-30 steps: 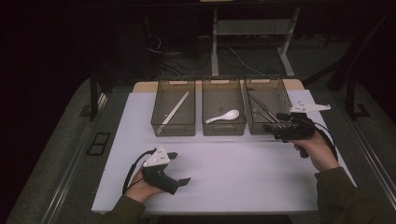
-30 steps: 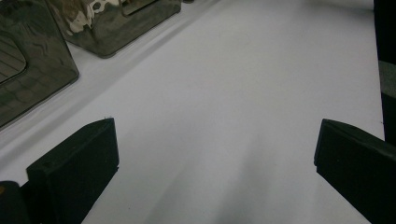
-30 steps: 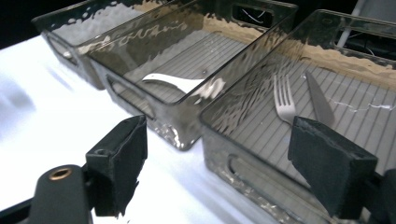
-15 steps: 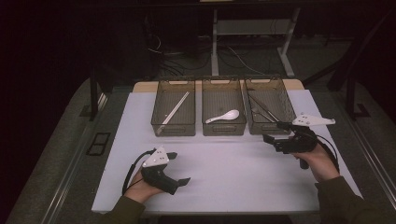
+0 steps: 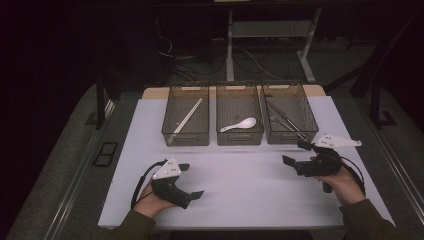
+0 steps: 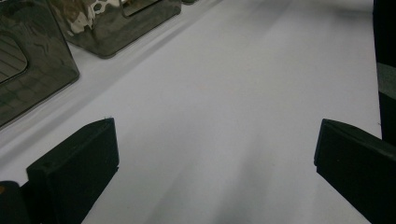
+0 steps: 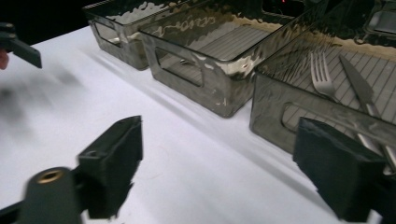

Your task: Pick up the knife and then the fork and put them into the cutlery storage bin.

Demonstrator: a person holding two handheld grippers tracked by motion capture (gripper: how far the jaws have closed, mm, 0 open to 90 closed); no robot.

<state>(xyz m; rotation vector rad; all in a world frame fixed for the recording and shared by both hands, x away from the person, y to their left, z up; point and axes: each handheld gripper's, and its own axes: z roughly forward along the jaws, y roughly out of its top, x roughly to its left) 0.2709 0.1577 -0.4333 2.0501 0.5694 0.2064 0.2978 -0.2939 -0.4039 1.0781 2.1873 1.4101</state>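
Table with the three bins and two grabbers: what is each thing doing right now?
Left smoky plastic bin: upright, holds pale chopsticks.
Middle smoky bin: upright, holds white ceramic spoon.
Right smoky bin: upright, holds metal fork and knife.
Left black gripper: open, empty.
Right black gripper: open, empty, jaws just opening.

Three smoky translucent plastic bins (image 5: 239, 120) look glossy and rippled. The shiny metal fork (image 7: 322, 80) gleams. The white table cover (image 5: 240, 190) looks matt and smooth.
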